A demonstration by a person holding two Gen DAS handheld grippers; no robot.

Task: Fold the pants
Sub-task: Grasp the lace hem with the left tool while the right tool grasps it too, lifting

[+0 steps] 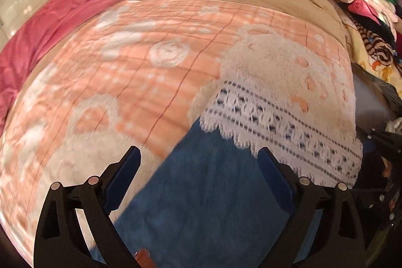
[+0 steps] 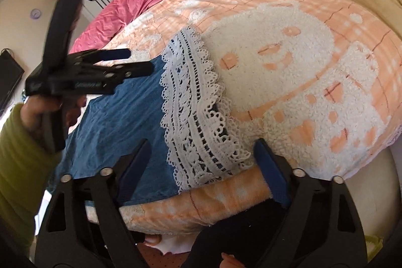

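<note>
1. The left gripper (image 1: 198, 162) hangs spread wide and empty above the blue pants (image 1: 201, 205); the right gripper (image 2: 201, 157) is likewise splayed, gripping nothing.
2. The pants lie flat on the orange blanket (image 1: 140, 82), their white lace hem (image 2: 198, 117) at the far end.
3. Probably the step is reaching in to grasp, though blur hampers judging.
4. Next, each gripper needs an edge to pinch.
</note>
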